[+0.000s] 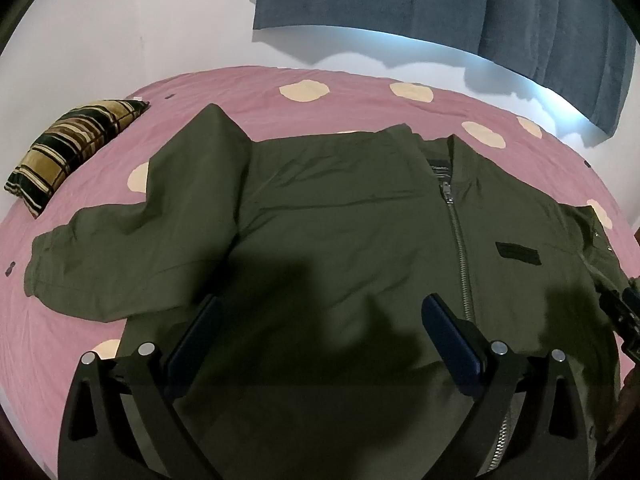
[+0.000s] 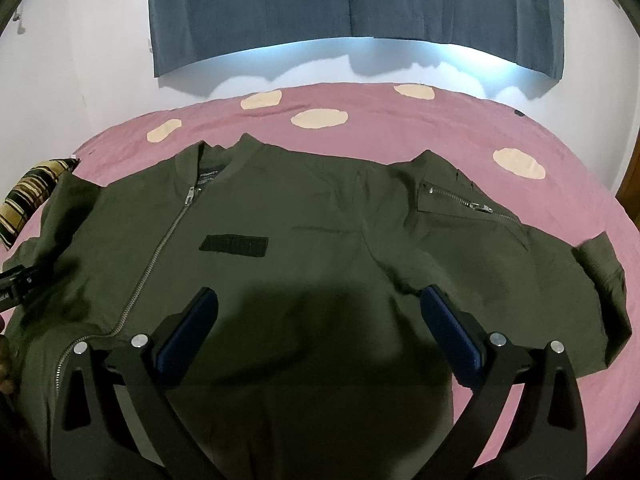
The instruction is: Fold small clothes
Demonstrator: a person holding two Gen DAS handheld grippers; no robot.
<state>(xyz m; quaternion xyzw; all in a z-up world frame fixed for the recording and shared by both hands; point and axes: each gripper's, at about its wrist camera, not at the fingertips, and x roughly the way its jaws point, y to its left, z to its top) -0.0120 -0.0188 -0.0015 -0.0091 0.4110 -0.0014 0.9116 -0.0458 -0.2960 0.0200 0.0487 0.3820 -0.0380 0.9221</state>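
An olive green zip-up jacket [image 1: 340, 232] lies flat, front up, on a pink bed sheet [image 1: 72, 340]. Its zipper [image 1: 460, 248] is closed and its left sleeve [image 1: 120, 256] spreads out to the side. In the right wrist view the jacket [image 2: 312, 248] shows a black chest patch [image 2: 234, 246] and a sleeve with a zipped pocket [image 2: 456, 200]. My left gripper [image 1: 320, 312] is open and empty above the jacket's lower left body. My right gripper [image 2: 320, 304] is open and empty above the lower right body. The right gripper's edge shows in the left wrist view [image 1: 624, 312].
The pink sheet [image 2: 440, 128] has cream dots. A striped black and gold cushion [image 1: 76, 144] lies at the bed's far left. A white wall [image 1: 120, 20] with a blue-grey curtain [image 1: 440, 12] stands behind the bed.
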